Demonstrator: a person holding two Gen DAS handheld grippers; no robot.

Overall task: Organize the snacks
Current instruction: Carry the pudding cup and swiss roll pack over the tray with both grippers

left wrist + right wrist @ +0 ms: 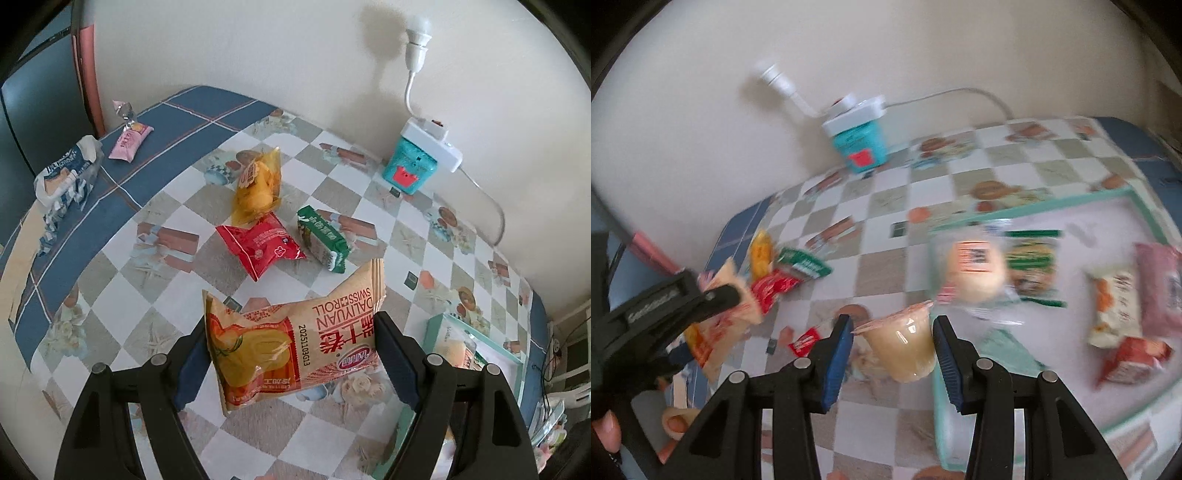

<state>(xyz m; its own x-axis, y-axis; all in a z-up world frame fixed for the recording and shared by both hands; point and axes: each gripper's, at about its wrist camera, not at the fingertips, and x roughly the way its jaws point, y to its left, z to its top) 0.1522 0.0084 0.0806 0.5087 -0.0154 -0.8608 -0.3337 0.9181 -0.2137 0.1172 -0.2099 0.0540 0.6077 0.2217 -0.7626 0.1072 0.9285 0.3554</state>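
My left gripper is shut on an orange Swiss roll packet and holds it above the table; it also shows at the left of the right wrist view. My right gripper is shut on a pale jelly cup, held over the left rim of the teal tray. On the table lie a yellow packet, a red packet and a green packet. Further left are a pink packet and a blue and white bag.
The tray holds a round bun, a green packet, a white and orange bar, a pink packet and a red packet. A teal box with a white lamp on it stands by the wall. A small red wrapper lies near the table's front.
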